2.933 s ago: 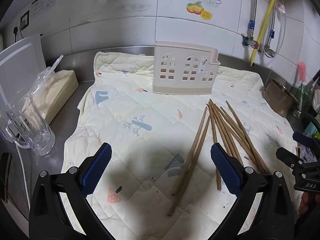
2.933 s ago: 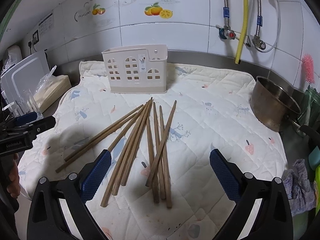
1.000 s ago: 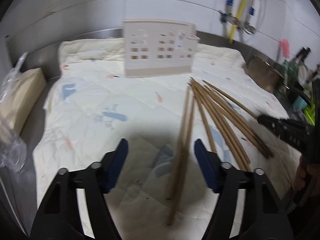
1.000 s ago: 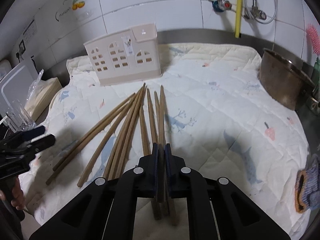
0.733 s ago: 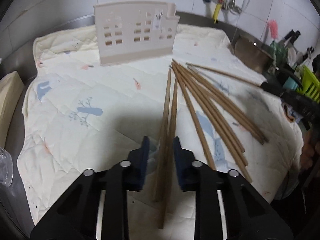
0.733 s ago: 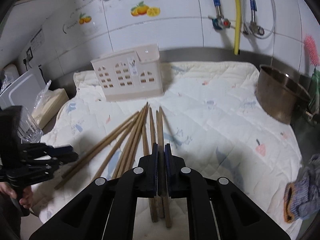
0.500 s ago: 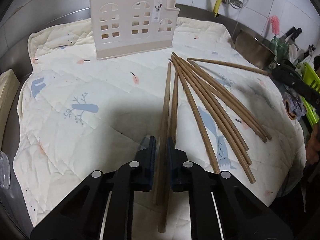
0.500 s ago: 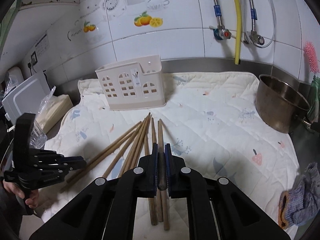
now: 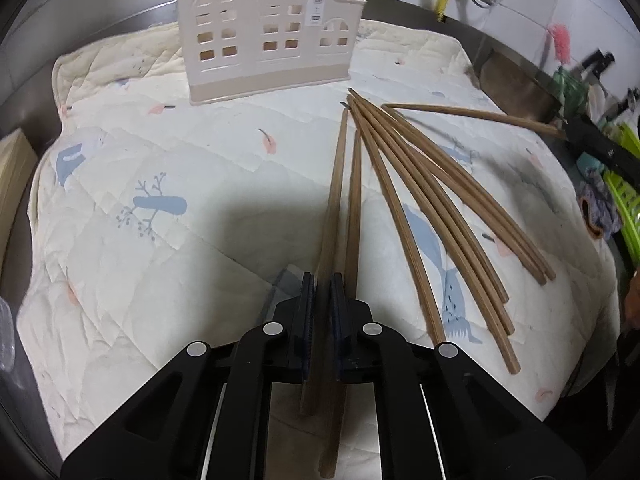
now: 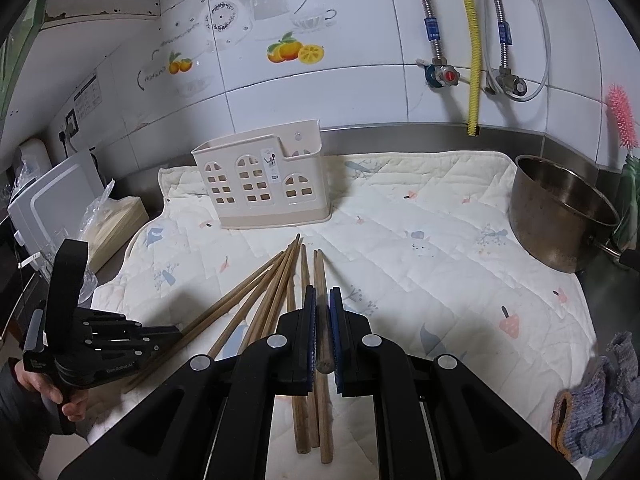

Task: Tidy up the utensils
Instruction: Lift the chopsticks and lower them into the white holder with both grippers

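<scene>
Chopsticks lie fanned on the quilted mat, and each pair of tongs has clamped onto one. Nearest, the left gripper is clenched on a wooden chopstick near its thick end, the shaft running straight ahead from its blue pads; a second stick lies just beside it on the right. Further right of these tongs, the loose chopsticks spread out with tips converging ahead. The right gripper grasps another chopstick, held off the mat and pointing forward. Beyond both tongs, the beige utensil caddy stands upright on the mat's far part. Right of the right tongs sits a steel pot, with a knitted cloth nearer.
</scene>
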`<state>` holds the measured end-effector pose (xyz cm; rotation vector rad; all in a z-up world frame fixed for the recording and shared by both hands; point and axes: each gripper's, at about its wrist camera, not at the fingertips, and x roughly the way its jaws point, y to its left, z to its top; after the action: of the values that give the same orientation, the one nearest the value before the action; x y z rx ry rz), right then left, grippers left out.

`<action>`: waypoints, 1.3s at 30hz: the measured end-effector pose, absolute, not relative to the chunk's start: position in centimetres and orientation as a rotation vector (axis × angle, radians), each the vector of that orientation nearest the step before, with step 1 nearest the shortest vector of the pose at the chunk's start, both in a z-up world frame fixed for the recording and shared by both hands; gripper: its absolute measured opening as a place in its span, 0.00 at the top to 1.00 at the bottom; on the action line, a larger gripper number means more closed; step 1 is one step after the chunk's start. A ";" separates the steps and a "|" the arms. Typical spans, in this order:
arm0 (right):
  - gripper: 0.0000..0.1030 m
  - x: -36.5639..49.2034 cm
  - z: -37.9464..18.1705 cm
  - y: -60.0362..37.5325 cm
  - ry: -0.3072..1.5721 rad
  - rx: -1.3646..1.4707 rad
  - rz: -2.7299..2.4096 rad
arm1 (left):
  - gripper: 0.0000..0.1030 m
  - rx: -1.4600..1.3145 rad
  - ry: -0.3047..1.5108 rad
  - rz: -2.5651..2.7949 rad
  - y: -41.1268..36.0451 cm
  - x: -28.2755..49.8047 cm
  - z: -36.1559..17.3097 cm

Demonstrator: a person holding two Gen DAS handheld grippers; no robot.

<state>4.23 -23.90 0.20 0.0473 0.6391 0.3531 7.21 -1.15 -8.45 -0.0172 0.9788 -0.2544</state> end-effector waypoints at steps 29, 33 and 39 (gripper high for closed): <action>0.94 9.4 8.6 -21.9 0.550 -0.051 0.473 | 0.94 -0.010 0.729 -0.258 0.0 8.6 2.0; 0.94 11.3 10.5 -21.5 0.547 -0.048 0.505 | 0.94 -0.004 0.715 -0.273 0.1 10.2 3.8; 0.94 13.9 14.5 -20.9 0.508 -0.061 0.520 | 0.94 0.008 0.705 -0.282 0.3 12.7 6.6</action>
<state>13.94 -20.88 14.51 -0.0605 0.5079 0.5202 12.69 0.28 6.59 0.0078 0.7052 -0.2824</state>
